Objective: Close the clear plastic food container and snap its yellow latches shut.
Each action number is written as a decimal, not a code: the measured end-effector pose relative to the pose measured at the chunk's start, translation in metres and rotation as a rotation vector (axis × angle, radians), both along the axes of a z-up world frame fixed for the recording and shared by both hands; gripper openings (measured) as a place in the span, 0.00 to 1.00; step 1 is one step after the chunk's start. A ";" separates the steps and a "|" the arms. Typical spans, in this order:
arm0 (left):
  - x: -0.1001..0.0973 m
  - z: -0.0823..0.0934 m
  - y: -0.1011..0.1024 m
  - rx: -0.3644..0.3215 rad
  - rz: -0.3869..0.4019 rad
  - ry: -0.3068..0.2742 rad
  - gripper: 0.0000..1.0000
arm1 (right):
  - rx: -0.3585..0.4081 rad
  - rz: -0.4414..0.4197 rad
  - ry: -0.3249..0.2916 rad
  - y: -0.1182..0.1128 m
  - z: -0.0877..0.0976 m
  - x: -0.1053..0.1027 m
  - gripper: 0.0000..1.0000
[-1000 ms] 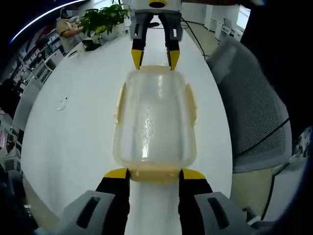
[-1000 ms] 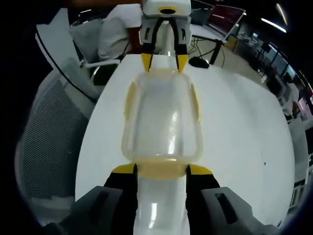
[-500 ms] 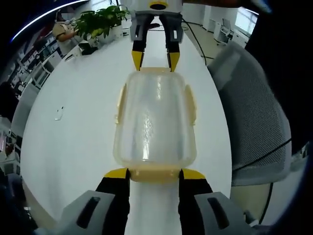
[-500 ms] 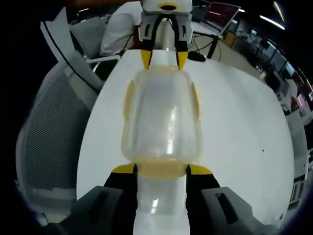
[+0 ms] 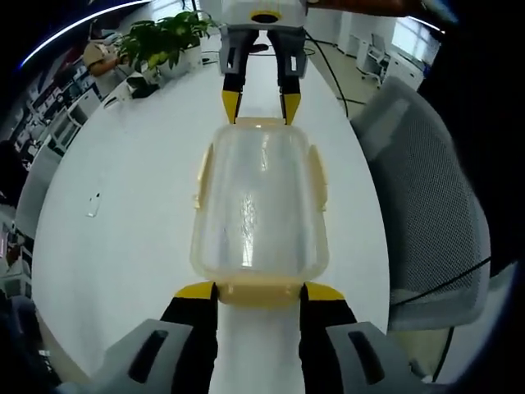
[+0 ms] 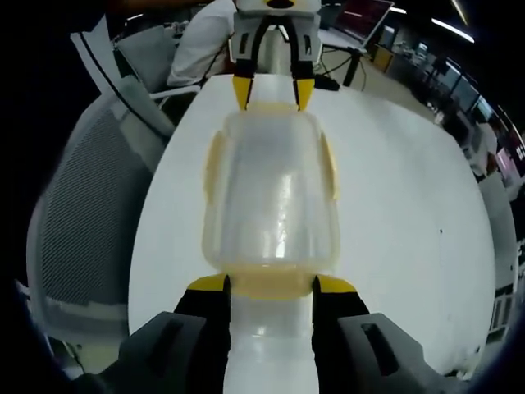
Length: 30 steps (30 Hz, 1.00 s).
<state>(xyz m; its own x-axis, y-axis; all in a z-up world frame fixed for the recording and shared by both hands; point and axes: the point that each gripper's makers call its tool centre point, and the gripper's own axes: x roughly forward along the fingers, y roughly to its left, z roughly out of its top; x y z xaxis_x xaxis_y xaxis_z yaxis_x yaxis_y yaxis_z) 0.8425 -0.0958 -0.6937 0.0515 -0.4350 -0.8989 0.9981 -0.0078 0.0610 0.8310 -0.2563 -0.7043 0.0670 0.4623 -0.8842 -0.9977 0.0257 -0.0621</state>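
The clear food container (image 5: pixel 259 205), lid on, is held above the long white desk (image 5: pixel 123 213) between its edges. Left gripper (image 5: pixel 259 290) and right gripper (image 6: pixel 271 284) each straddle an end latch, jaws apart, probably steadying it for snapping.

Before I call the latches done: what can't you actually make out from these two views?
- End latches: in each view the near end latch sits between that gripper's own jaws; whether it has snapped is unclear.
- Side latches: seen edge-on through fisheye distortion; locked or loose, cannot tell.
- Container inside: glare and cloudy plastic hide any contents.
- Container underside: hidden against the table.
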 end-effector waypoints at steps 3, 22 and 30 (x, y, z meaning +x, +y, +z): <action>0.001 -0.001 -0.007 -0.006 -0.001 0.003 0.33 | -0.005 -0.001 0.004 -0.008 -0.001 0.000 0.35; 0.008 -0.010 -0.051 -0.035 -0.016 0.024 0.33 | -0.047 -0.021 0.016 -0.051 -0.010 0.006 0.35; 0.010 -0.016 -0.064 -0.046 -0.015 0.036 0.33 | -0.071 -0.021 0.025 -0.064 -0.015 0.007 0.35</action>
